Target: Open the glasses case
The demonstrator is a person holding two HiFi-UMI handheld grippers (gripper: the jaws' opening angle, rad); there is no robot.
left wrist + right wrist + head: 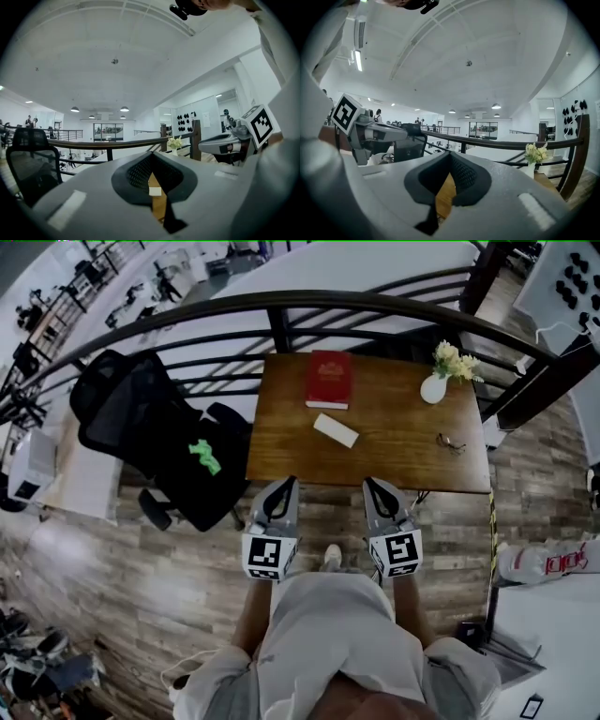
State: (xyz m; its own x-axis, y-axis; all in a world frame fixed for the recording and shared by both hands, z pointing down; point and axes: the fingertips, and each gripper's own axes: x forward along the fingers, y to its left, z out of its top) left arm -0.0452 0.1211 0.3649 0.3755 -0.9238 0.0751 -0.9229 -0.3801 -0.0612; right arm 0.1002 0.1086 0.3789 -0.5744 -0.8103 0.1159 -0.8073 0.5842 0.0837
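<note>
Nearest me, the person stood at the near edge of the wooden table point(394, 460) with both tools held out level in front of the body. Each was clenched on nothing: the left gripper point(284, 482) had its jaws pressed together at the tips, and so did the right gripper point(373, 484), both short of anything on the table.

Farther in, near the middle of the table, the white glasses case point(336, 430) lay flat, closed and slightly askew. It sat just on the near side of a red book point(329, 379) without touching it. A pair of glasses point(450, 442) lay well apart to the right, and a small vase of flowers point(434, 388) stood at the far right corner.

To my eye the approach was the step in hand. Both sets of jaws would need to part before arriving. One ought to pin the case's lower half while the other lifted the lid at the seam. I could not tell which long side carried that seam. On smooth wood, a light case pushed from one side alone would probably skate toward the book.
</note>
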